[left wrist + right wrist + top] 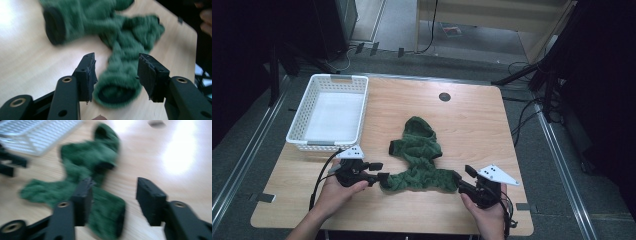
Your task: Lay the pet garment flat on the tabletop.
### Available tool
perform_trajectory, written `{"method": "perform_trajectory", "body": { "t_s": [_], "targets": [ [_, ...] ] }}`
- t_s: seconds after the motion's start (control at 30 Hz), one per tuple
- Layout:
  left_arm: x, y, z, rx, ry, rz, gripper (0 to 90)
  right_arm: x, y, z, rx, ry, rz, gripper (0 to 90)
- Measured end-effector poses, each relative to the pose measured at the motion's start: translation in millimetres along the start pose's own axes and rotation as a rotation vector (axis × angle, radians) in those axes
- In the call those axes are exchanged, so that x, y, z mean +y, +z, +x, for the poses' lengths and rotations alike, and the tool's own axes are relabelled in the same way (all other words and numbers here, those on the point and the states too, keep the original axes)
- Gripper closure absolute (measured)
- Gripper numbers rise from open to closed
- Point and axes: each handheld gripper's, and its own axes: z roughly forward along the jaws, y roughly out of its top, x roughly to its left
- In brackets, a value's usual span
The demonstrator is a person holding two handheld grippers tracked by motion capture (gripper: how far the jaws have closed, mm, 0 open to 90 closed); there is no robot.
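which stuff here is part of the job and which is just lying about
In the job:
green knit garment, crumpled on the table
left claw, open at one cuff
right claw, open at the other end

Lying about:
white plastic basket, beside the garment
round dark grommet in the wooden table

Wooden table, light grain, rounded corners, dark round grommet at 12 o'clock. White basket at 10 o'clock on table. Grey carpet floor all round; metal rails run along both sides. Black stands and cables at 2 o'clock. Pale wooden furniture beyond, at 12 o'clock. Room edges dark. Bright glare on tabletop.
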Motion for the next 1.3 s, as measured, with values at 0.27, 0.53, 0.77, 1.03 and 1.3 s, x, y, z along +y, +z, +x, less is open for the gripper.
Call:
{"method": "perform_trajectory", "body": {
  "t_s": [0.27,0.53,0.77,1.03,1.3],
  "targets": [
    [45.6,60.1,-5.4,0.078,-0.051,-0.057,61.5,-11.2,76.9,68.7,0.035,-0.138,0.138,80.5],
    [67.0,118.7,3.2,0.136,-0.093,0.006,63.1,-19.1,100.8,61.9,-0.037,-0.11,0.172,83.9],
    [69.4,144.8,12.7,0.191,-0.107,0.078,70.4,-26.7,106.8,58.1,-0.02,-0.106,0.194,86.7],
    [82.0,157.8,26.6,0.221,-0.141,0.113,77.9,-31.4,100.1,60.4,0.025,-0.089,0.221,89.2],
    [92.0,165.8,40.2,0.235,-0.18,0.085,79.5,-36.8,89.0,65.6,0.071,-0.11,0.255,90.0]
  ]
}}
